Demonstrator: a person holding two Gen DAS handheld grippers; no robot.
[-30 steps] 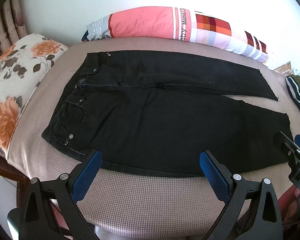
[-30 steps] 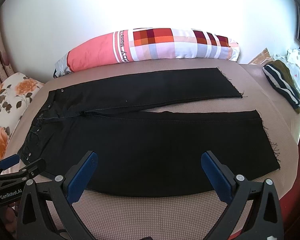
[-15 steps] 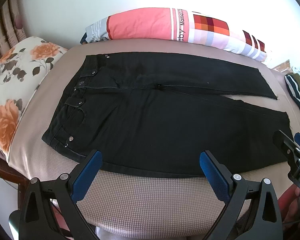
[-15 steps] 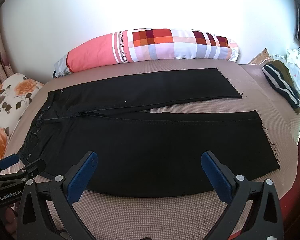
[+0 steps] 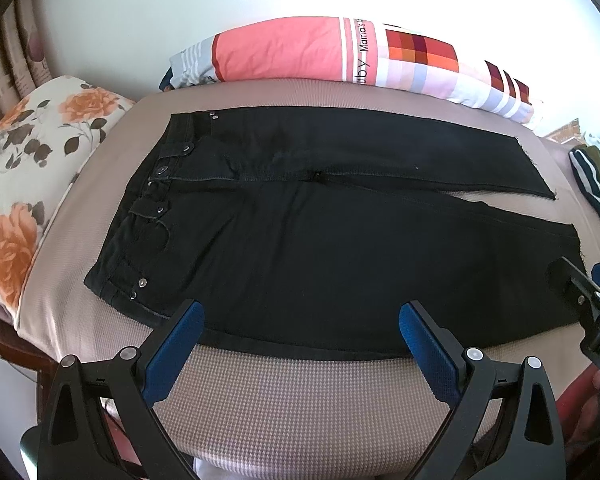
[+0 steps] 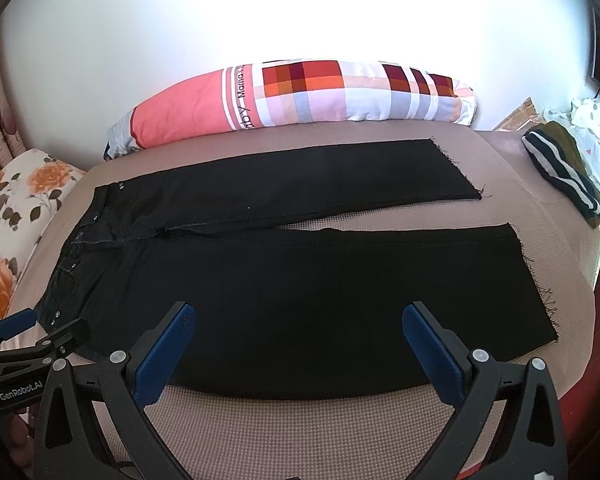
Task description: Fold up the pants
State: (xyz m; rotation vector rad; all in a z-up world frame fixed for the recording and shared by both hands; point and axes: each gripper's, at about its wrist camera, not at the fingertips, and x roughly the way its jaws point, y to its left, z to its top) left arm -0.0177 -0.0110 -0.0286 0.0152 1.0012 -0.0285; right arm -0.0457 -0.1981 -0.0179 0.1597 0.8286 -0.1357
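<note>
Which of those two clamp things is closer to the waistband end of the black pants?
Left. The left hand-held gripper hovers by the waistband; the right hand-held gripper sits farther along the near leg, toward the frayed hem.

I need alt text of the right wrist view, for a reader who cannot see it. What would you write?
Black pants lie flat and unfolded on a beige bed, waistband to the left, the two legs parted toward the right. The open right gripper hovers over the near edge, holding nothing. A pink checked pillow lies behind, by the wall.
</note>
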